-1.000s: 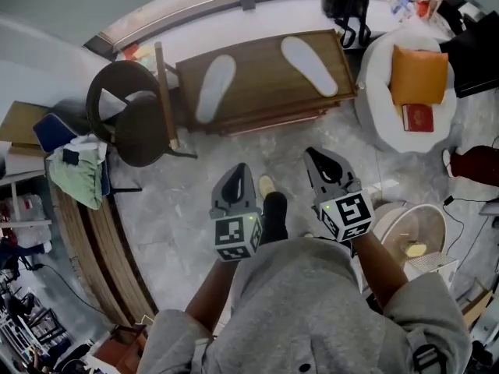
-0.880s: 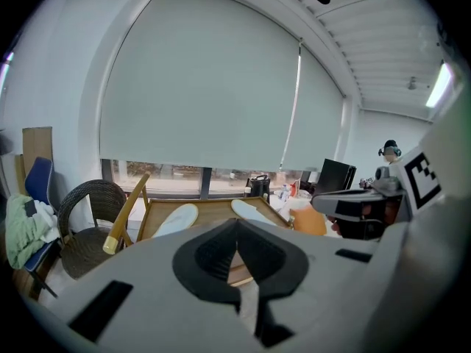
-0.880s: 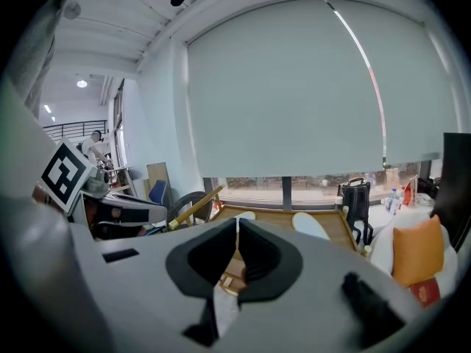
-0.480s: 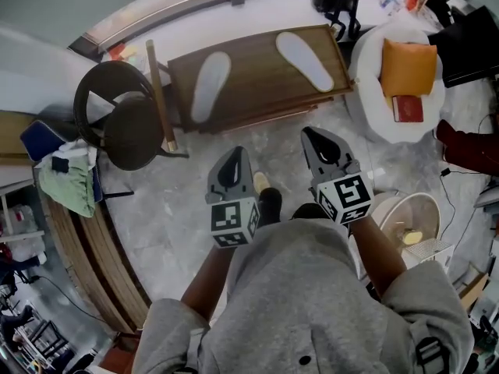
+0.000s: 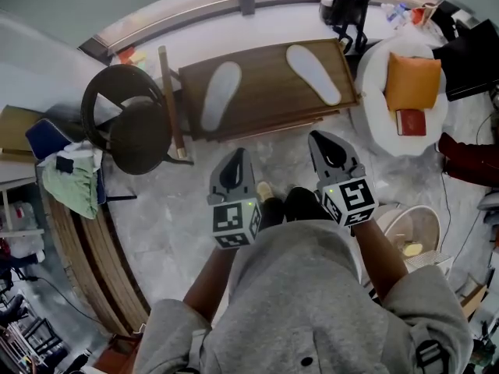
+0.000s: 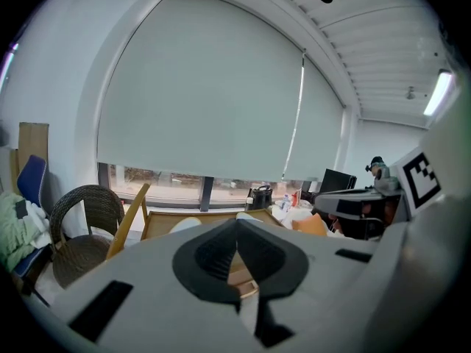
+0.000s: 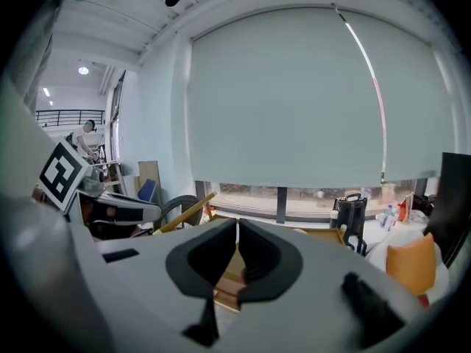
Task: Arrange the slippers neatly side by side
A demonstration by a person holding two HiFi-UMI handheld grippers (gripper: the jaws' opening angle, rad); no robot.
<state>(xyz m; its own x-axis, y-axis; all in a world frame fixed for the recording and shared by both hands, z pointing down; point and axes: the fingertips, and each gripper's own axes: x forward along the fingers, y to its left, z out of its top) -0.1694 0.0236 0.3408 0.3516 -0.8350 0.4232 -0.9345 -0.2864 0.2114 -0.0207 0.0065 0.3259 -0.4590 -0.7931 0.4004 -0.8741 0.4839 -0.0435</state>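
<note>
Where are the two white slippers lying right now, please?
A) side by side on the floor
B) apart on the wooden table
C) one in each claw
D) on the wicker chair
B: the head view shows the left slipper and the right slipper apart on the wooden table.

Rest flat and well apart on the wooden table (image 5: 265, 92), both pale grey, left slipper (image 5: 220, 95) and right slipper (image 5: 313, 73) angled with far ends converging.

A loose grey top (image 5: 304, 302) fills the lower centre of the head view, its sleeves ending near the elbows. The left gripper (image 5: 239, 153) and right gripper (image 5: 315, 135) are pale grey with black jaw pads. Each carries a cube of black-and-white square markers.
</note>
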